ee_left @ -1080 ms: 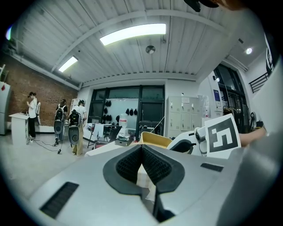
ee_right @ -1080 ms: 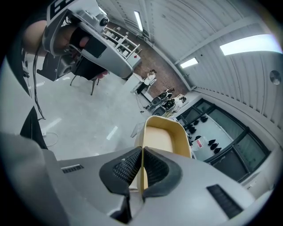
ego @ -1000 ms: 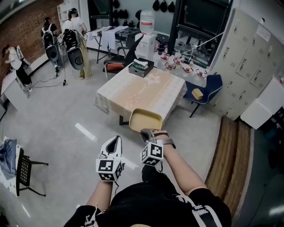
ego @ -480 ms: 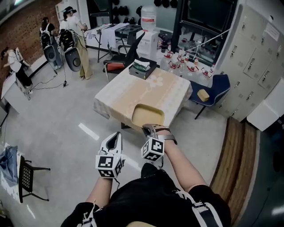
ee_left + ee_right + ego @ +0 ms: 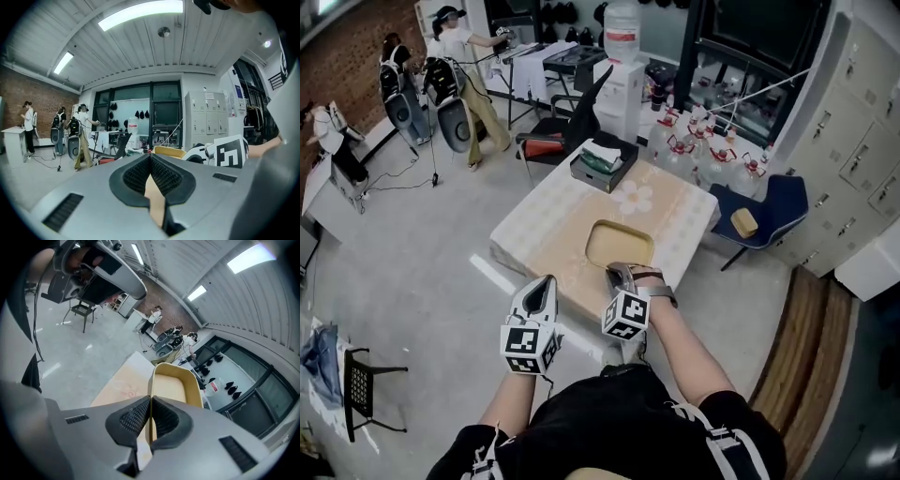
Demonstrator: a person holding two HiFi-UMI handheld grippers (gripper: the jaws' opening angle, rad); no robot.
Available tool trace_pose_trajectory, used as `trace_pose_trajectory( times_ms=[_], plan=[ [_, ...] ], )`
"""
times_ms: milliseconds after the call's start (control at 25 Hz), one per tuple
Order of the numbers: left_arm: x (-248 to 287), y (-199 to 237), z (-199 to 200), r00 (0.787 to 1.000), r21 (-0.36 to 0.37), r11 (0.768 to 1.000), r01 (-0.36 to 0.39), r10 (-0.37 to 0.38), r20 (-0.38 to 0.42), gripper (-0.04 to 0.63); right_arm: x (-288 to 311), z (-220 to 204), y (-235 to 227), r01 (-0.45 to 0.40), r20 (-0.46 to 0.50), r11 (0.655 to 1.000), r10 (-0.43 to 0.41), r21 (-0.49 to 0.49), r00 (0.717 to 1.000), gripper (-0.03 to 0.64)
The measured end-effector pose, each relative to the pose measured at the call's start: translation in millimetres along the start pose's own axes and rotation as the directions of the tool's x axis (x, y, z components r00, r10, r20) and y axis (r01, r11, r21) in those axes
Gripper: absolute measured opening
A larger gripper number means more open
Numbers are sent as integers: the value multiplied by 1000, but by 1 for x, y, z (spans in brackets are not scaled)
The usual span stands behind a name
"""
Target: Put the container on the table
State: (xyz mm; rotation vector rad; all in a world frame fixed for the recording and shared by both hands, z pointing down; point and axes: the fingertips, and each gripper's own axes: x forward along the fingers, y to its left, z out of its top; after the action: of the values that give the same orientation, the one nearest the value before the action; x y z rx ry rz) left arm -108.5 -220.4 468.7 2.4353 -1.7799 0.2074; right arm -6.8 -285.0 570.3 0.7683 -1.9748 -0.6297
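A shallow tan container (image 5: pixel 620 246) hangs over the near part of the table (image 5: pixel 546 228), which wears a pale peach cloth. My right gripper (image 5: pixel 619 275) is shut on the container's near rim; in the right gripper view the rim (image 5: pixel 151 380) runs thin between the pads of my right gripper (image 5: pixel 150 401) and the tray's inside (image 5: pixel 171 386) faces up. My left gripper (image 5: pixel 543 292) floats to the left of it, short of the table's near edge, shut with nothing in it. From the left gripper view my left gripper (image 5: pixel 150 157) points level, and the container (image 5: pixel 169 151) shows beyond it.
A dark box (image 5: pixel 602 161) with folded things sits at the table's far edge. A blue chair (image 5: pixel 765 204) stands right of the table, water bottles (image 5: pixel 705 142) and a dispenser (image 5: pixel 622 58) behind it. People with gear stand far left. A black chair (image 5: pixel 358 380) is near left.
Both grippers have travelled forward toward the table. The container, earlier short of the table's near edge, now hangs over the tabletop. Neither gripper's jaws have changed.
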Motion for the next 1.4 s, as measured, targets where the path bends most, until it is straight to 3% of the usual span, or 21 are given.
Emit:
trace_pose_trajectory(
  times_ms=[280,560,960,1400],
  plan=[
    [97,25,20,1000,-8,1000,-21,21,-19,14,78,-26,-64,-12,-23,1000,12,-2,1000,29],
    [146,54,16,998,-8,999,31,-32,-52,14,142,-42,-78,-22,-115,999,27,48,993,29],
    [175,95,16,994,-1,997,75,-75,-75,14,218,-57,-72,-32,-214,995,53,99,976,29],
    [175,122,10,995,-3,999,48,-48,-89,14,275,-109,-33,-81,-335,989,119,126,935,29]
  ],
)
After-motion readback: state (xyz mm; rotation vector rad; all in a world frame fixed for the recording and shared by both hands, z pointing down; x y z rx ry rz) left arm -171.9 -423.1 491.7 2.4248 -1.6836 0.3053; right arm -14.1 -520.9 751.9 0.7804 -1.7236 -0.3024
